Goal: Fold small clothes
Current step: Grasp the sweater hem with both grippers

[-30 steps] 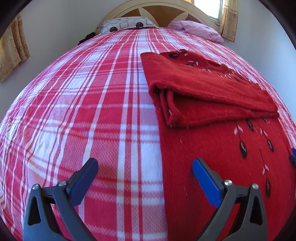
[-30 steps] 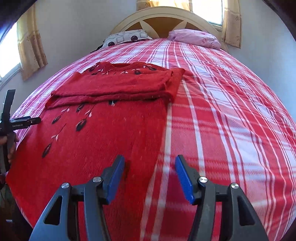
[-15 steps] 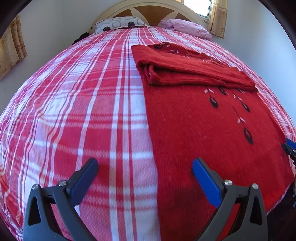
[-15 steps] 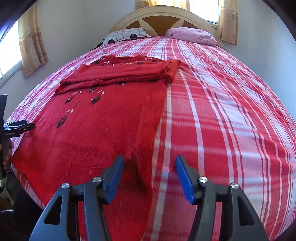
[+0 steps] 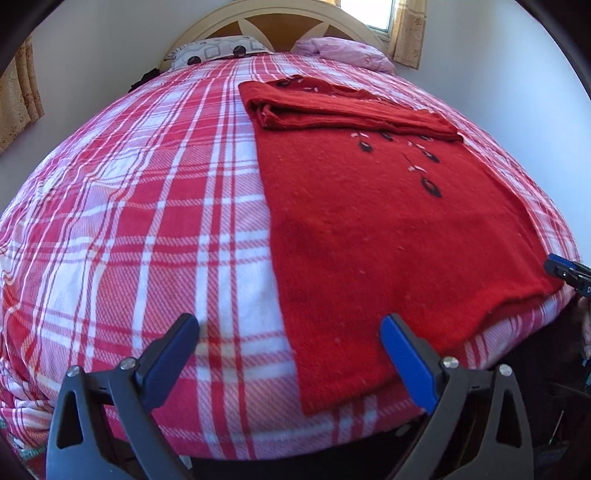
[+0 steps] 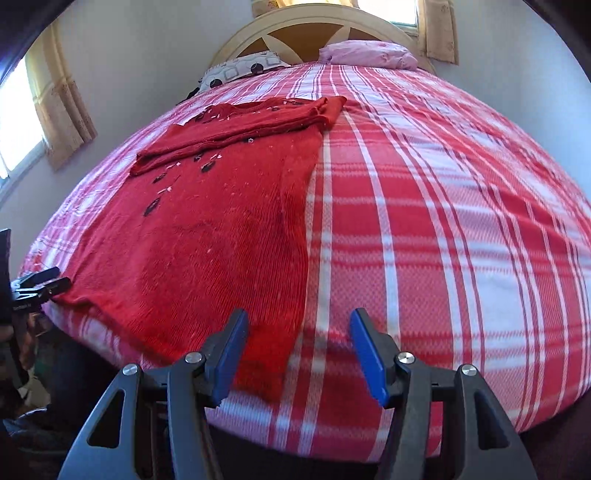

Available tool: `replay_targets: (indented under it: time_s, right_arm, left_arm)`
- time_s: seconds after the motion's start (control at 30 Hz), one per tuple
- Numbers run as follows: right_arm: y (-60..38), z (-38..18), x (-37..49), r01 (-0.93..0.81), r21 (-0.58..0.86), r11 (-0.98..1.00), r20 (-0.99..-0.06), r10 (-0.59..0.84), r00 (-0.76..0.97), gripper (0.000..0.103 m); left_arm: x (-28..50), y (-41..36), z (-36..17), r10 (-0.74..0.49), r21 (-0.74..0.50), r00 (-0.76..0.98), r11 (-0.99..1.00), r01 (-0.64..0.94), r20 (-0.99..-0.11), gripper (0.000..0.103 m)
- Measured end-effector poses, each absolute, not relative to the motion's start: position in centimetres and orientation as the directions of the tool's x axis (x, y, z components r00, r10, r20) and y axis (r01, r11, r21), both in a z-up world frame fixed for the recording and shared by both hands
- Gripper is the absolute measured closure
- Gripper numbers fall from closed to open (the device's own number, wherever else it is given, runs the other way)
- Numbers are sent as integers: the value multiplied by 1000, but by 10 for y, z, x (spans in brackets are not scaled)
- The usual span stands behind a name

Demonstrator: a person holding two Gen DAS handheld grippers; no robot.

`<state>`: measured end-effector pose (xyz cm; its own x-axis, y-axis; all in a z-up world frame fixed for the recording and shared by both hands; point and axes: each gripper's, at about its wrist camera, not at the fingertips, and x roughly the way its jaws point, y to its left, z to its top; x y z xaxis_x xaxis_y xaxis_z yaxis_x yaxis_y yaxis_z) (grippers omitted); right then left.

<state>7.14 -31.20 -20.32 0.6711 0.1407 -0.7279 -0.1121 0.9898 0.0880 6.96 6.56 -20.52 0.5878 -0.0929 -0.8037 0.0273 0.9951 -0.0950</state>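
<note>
The left gripper hangs at the near edge of the bed, its blue pads spread wide and holding nothing. One pad sits over the plaid cover, the other over the near left corner of the sweater. The sweater lies flat on the cover, its hem toward the bed's near edge and its top part folded down into a thick band across the far end. Dark leaf-shaped marks run down its front below the band.

At the sweater's other near corner the right gripper is likewise spread and empty, one pad over the red knit, the other over the plaid. Each gripper's tip shows at the edge of the other's view, just beside the hem.

Far back, a patterned pillow and a pink pillow rest against the arched headboard. Curtains hang by the window on the left wall.
</note>
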Motion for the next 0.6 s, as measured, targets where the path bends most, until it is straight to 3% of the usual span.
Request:
replay_targets:
  time_s: [0.17, 0.27, 0.33, 0.43, 0.53, 0.6]
  right_arm:
    - [-316, -205, 63, -107, 144, 984, -721, 178, 670, 47]
    - [-312, -206, 60, -125, 154, 980, -723, 198, 661, 62]
    - [-311, -207, 59, -140, 173, 975, -728, 222, 648, 64]
    - [-310, -207, 57, -149, 173, 974, -731, 228, 643, 65]
    - [-309, -209, 57, -161, 190, 969, -735, 249, 631, 82]
    - [-310, -211, 57, -169, 203, 965, -732, 264, 628, 85]
  left_arm:
    - [63, 59, -204, -93, -91, 594, 995, 33, -799, 18]
    - [58, 59, -202, -103, -110, 596, 994, 25, -796, 27]
    - [56, 61, -201, -112, -125, 594, 992, 20, -797, 37]
    - [55, 64, -201, -132, -150, 591, 989, 20, -796, 40]
    - [54, 63, -202, -130, -144, 592, 989, 23, -795, 42]
    - [54, 63, -201, -131, -145, 591, 989, 24, -796, 46]
